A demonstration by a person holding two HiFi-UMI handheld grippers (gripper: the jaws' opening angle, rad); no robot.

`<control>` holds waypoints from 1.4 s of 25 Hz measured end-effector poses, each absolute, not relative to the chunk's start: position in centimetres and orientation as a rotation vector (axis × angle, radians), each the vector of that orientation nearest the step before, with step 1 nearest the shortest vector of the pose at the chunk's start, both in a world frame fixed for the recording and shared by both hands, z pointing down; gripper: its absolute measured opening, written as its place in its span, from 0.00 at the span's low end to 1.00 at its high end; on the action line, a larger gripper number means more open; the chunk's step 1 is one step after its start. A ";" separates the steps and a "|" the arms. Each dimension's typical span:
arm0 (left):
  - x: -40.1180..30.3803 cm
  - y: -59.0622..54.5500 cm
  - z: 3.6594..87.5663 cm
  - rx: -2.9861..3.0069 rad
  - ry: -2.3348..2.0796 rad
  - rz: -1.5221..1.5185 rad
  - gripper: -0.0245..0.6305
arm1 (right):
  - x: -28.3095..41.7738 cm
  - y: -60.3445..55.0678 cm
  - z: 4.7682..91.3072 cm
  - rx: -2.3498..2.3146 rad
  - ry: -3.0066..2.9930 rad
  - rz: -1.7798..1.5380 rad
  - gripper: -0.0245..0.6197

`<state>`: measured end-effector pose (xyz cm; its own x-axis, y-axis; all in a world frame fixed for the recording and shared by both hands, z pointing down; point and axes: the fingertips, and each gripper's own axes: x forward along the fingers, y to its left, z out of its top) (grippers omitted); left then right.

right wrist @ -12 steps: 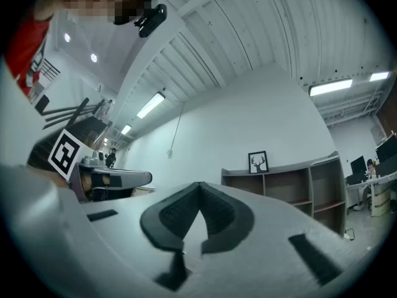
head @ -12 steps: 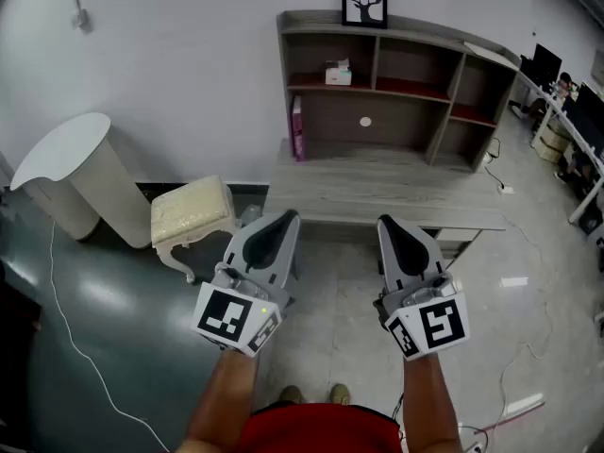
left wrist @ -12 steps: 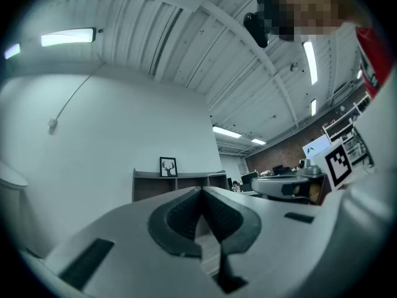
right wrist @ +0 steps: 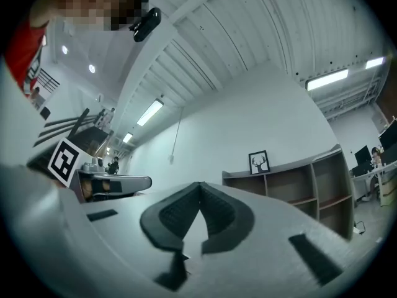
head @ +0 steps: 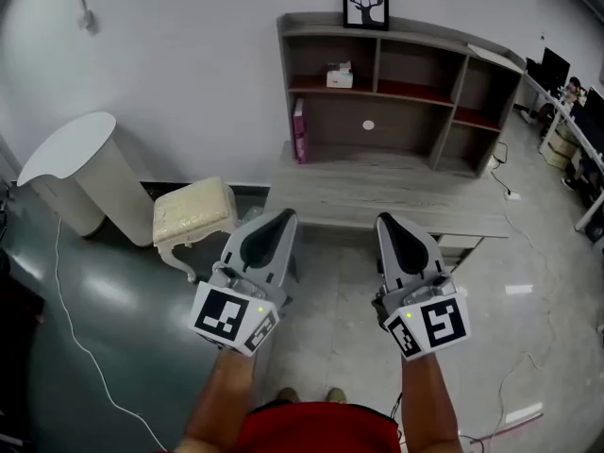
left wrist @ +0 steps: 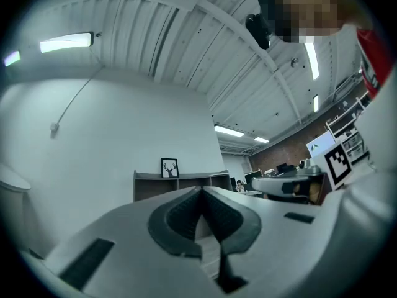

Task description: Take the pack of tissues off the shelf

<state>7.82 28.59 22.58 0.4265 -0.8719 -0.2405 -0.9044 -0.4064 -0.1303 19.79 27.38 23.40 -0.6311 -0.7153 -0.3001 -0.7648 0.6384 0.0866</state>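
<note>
Approach step, seemingly: left gripper and right gripper, shut and empty, are well apart from the white tissue pack on the grey wooden shelf; next, reach and open.

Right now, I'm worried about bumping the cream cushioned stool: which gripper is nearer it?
Left. The left gripper sits just right of the cream cushioned stool, apart from it; the right gripper is farther right, beyond the left one.

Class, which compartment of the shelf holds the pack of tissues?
The upper left compartment: the pack of tissues sits on its red board. The one beneath holds a pink book instead.
</note>
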 end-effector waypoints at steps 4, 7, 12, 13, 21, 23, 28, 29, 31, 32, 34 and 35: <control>9.0 27.9 22.8 -2.426 1.580 0.198 0.05 | 20.8 26.8 23.7 -1.170 2.641 0.300 0.05; 9.8 27.2 23.1 -2.409 1.611 0.206 0.05 | 21.5 26.1 24.0 -1.137 2.655 0.311 0.05; 11.1 25.3 23.9 -2.413 1.623 0.168 0.05 | 22.4 23.4 24.3 -1.137 2.650 0.274 0.05; 11.0 24.7 23.7 -2.412 1.623 0.169 0.05 | 22.3 22.8 24.1 -1.137 2.647 0.273 0.05; 8.2 17.5 23.2 -2.397 1.608 0.244 0.05 | 19.3 15.6 24.1 -1.182 2.661 0.312 0.05; 6.9 14.9 23.4 -2.401 1.591 0.257 0.05 | 18.0 13.0 24.7 -1.212 2.672 0.313 0.06; 3.0 7.5 23.4 -2.419 1.542 0.256 0.05 | 14.2 5.2 25.6 -1.310 2.671 0.291 0.24; 2.3 5.9 23.3 -2.428 1.528 0.259 0.05 | 13.4 3.6 25.6 -1.329 2.669 0.284 0.29; 0.9 2.8 22.9 -2.446 1.493 0.264 0.05 | 11.8 0.4 25.5 -1.374 2.658 0.275 0.35; 0.2 1.3 22.7 -2.455 1.473 0.267 0.05 | 11.1 -1.3 25.4 -1.403 2.649 0.272 0.40; -1.1 -1.6 22.5 -2.474 1.435 0.272 0.05 | 9.8 -4.6 25.4 -1.468 2.630 0.265 0.49; -1.7 -3.0 22.5 -2.486 1.417 0.274 0.05 | 9.2 -6.3 25.5 -1.500 2.621 0.257 0.52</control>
